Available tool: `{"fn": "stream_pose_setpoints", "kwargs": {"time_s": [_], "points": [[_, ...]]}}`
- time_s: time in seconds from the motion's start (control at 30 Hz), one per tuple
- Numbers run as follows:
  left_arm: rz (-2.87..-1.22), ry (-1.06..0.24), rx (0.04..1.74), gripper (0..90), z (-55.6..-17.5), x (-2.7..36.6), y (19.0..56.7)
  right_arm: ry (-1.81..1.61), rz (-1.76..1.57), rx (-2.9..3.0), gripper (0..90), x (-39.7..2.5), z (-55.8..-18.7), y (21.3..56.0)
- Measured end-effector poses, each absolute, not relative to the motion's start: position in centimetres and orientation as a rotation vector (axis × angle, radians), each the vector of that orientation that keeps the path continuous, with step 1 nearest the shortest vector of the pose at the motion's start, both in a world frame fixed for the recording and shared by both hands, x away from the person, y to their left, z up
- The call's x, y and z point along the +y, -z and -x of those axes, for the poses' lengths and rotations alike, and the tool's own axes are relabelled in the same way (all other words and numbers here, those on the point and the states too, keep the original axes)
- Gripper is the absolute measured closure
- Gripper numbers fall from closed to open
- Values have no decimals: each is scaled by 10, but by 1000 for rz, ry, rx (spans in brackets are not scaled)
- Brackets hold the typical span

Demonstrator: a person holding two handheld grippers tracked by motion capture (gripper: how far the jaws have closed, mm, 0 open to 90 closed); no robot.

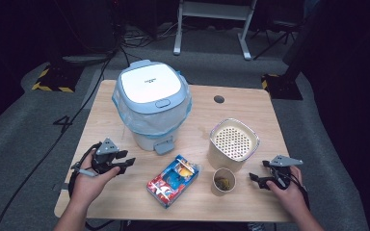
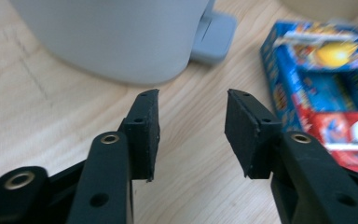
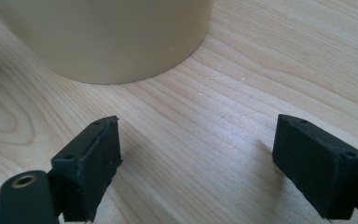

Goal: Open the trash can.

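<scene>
A white pedal bin point(image 1: 151, 103) with a pale blue lid and liner bag stands at the back left of the wooden table point(image 1: 250, 103). Its grey pedal point(image 1: 164, 146) faces me. A blue and red carton point(image 1: 173, 180) lies flat in front of it. A beige container point(image 1: 233, 143) with a perforated top stands to the right, a small paper cup point(image 1: 223, 181) just before it. My left gripper point(image 1: 126, 164) rests open near the bin's base point(image 2: 116, 42), the carton point(image 2: 326, 84) to its right. My right gripper point(image 1: 256, 179) is open, low beside the beige container point(image 3: 102, 37).
A round cable hole point(image 1: 218, 99) sits in the table's far side. Grey carpet surrounds the table, with cables on the floor at left and a white frame leg point(image 1: 244, 33) behind. Bare wood lies along the front edge.
</scene>
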State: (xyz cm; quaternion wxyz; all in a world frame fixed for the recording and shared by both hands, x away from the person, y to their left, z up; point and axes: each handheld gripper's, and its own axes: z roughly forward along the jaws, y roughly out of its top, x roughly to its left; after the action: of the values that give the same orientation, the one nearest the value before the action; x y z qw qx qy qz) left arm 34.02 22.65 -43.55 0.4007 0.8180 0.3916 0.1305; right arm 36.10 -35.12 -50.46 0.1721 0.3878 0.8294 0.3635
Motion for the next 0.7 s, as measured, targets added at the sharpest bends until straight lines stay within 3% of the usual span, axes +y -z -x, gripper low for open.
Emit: {"fn": "stream_pose_setpoints", "kwargs": {"time_s": [0.7], "points": [[-1972,-427,832,539,-353,221,356,-1031,-1105,2349,156,-351,-361,505]]}}
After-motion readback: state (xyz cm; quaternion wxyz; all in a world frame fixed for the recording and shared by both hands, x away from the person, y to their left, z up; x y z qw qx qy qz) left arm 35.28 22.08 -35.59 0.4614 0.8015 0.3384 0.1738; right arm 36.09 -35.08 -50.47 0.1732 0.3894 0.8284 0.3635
